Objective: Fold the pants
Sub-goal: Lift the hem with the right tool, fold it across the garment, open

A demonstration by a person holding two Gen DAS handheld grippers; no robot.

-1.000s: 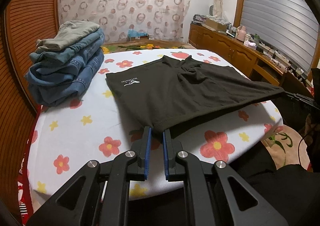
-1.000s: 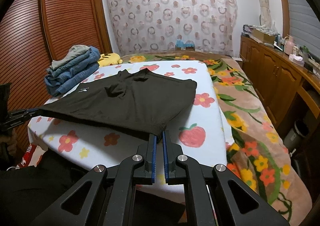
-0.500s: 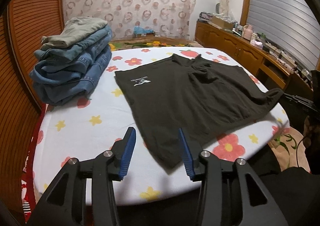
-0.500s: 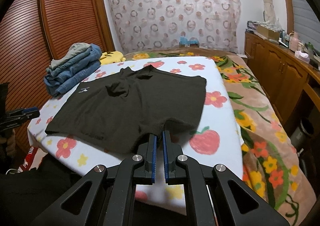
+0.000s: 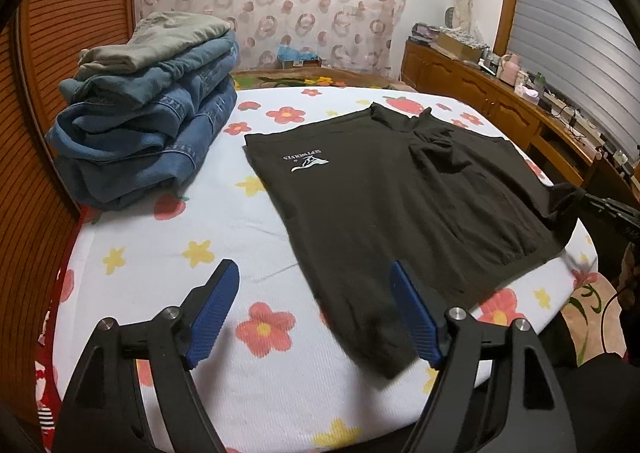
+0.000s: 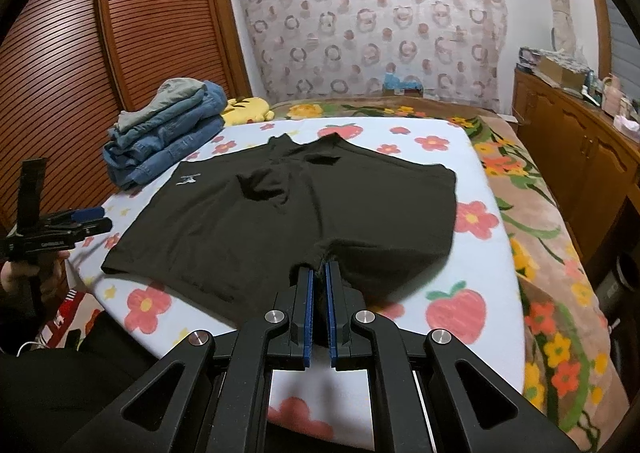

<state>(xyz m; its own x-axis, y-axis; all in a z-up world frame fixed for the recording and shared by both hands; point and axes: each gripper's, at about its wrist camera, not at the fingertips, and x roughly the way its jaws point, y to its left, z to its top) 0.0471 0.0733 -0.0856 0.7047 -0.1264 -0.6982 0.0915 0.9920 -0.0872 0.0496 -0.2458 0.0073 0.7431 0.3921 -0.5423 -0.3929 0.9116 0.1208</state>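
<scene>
- Two grippers inspected; both are mine, one in each hand.
- Left gripper [image 5: 314, 311]: jaws wide apart, holding nothing. Its right finger [image 5: 416, 319] stands over the near corner of the black shorts [image 5: 400, 213]; I cannot tell whether it touches the cloth. Its left finger [image 5: 212, 313] stands over bare flowered sheet [image 5: 224, 229].
- Right gripper [image 6: 318, 289]: jaws drawn together and clamped on a bunched piece of the shorts' near hem, at the near edge of the bed.
- Shorts lie spread flat across the middle of the flowered sheet, with one rumpled fold around the centre. The corner on the right of the left wrist view reaches the bed's edge.
- Writing: a white emblem [image 5: 310, 163] with the word "SEPTWOLVES", seen upside down from my side, sits at the shorts' far left corner. In the right wrist view the same mark is too small to read.
- Stack of folded jeans [image 5: 148, 133], with a grey-green garment [image 5: 176, 35] on top, occupies the far left corner of the bed, apart from the shorts.
- Yellow plush toy [image 6: 246, 109] lies just beyond the stack.
</scene>
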